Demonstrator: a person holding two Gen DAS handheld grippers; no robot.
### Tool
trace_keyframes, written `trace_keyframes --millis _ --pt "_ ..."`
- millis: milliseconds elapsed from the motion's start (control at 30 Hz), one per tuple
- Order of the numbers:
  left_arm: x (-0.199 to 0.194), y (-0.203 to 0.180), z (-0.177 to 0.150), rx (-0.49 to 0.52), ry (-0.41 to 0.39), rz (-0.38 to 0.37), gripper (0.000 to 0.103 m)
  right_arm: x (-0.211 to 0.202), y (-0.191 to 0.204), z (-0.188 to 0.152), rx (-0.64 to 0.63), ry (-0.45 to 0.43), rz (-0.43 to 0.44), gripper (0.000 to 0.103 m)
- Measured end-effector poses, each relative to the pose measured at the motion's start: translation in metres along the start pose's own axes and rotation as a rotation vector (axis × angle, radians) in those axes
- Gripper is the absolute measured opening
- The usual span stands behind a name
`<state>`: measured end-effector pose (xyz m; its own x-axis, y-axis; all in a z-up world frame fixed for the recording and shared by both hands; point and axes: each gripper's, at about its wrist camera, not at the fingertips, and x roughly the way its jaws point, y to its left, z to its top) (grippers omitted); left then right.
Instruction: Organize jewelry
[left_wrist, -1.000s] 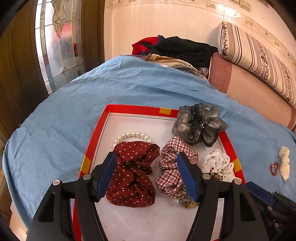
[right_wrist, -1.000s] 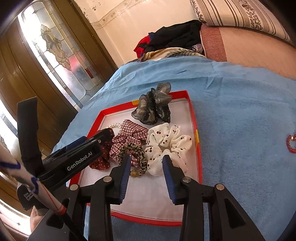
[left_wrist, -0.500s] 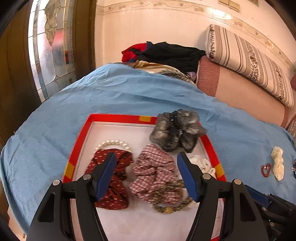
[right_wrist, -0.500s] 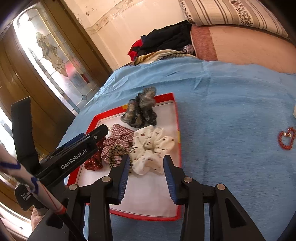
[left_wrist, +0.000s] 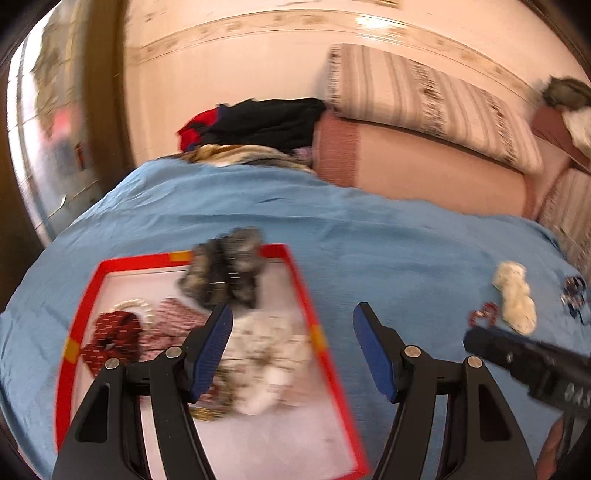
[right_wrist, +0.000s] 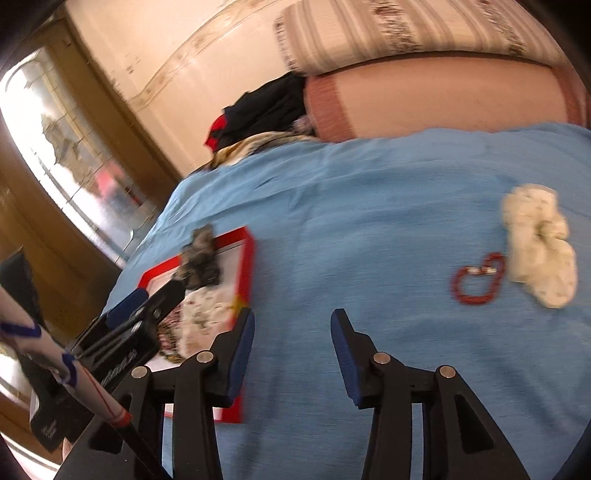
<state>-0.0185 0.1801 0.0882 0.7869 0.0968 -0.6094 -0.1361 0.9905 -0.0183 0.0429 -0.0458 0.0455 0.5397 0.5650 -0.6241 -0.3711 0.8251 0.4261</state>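
You are holding your left gripper (left_wrist: 291, 347) over the right edge of the red tray (left_wrist: 308, 317), jaws apart with nothing between them. Your right gripper (right_wrist: 291, 350) is hanging over the blue blanket (right_wrist: 369, 206) just right of the tray, jaws opening and empty. The red bracelet (right_wrist: 478, 278) is lying well right of the tray, beside the cream scrunchie (right_wrist: 539, 243). Several scrunchies are sitting inside the tray.

Before me, a blue blanket (left_wrist: 369, 236) covers the bed, its far edge meeting a pink bolster (left_wrist: 417, 173) topped by a striped pillow (left_wrist: 424, 99). Dark and red clothes (left_wrist: 258, 122) are heaped at the far-left corner. Daylight glows through a stained-glass door (right_wrist: 62, 155) beside the cream wall (left_wrist: 229, 66).
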Motion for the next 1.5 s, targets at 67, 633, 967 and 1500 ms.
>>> trace_keyframes --millis 67,633,967,1500 --pt "0.001 -0.016 -0.001 0.025 0.002 -0.029 0.067 -0.008 -0.018 0.002 0.011 -0.005 -0.016 0.048" --pt "0.026 -0.125 -0.034 0.22 0.119 -0.197 0.068 -0.036 -0.197 0.033 0.252 -0.031 -0.286 0.073" --pt "0.036 -0.128 -0.037 0.197 0.18 -0.244 0.068 -0.003 -0.205 0.041 0.217 0.009 -0.309 0.021" --pt "0.105 -0.224 -0.017 0.345 0.315 -0.266 0.068 -0.058 -0.222 0.045 0.355 -0.128 -0.275 0.014"
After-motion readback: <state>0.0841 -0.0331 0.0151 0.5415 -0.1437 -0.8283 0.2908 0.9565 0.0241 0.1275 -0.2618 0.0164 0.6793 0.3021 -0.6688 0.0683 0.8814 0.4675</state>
